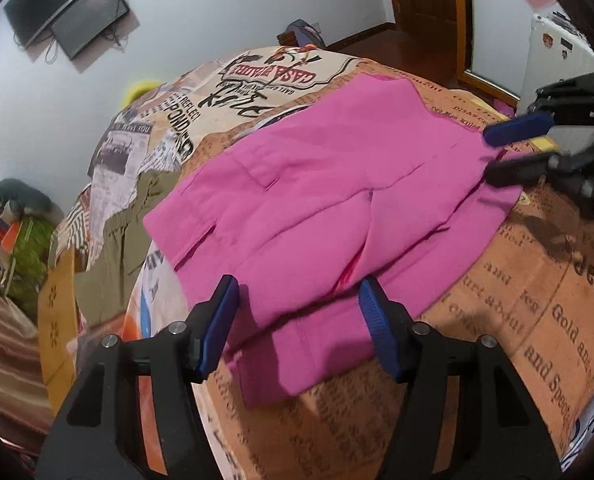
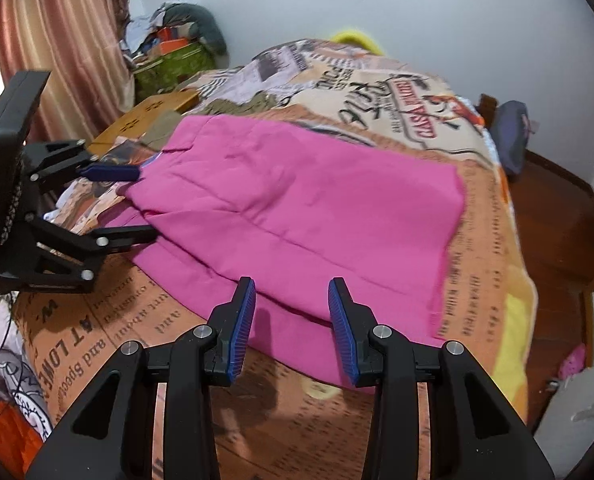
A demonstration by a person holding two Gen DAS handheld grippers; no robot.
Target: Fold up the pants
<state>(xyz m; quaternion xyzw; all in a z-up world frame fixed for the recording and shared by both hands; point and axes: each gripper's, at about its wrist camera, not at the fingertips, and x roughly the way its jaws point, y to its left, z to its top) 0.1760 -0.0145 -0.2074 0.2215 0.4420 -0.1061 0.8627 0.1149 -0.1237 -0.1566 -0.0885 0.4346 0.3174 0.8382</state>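
The pink pants (image 1: 329,200) are laid flat across the bed (image 1: 537,300), near its front edge, already doubled into a soft, wrinkled rectangle. The left gripper (image 1: 297,328) and the right gripper (image 2: 293,320) are held wide apart over the near hem, with nothing gripped, probably for the next fold.

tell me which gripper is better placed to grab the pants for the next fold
Hard to separate, leaning left. The left gripper is open with its fingers straddling the near edge of the pink pants. The right gripper is open too, at the edge nearest it, but its jaws look narrower.
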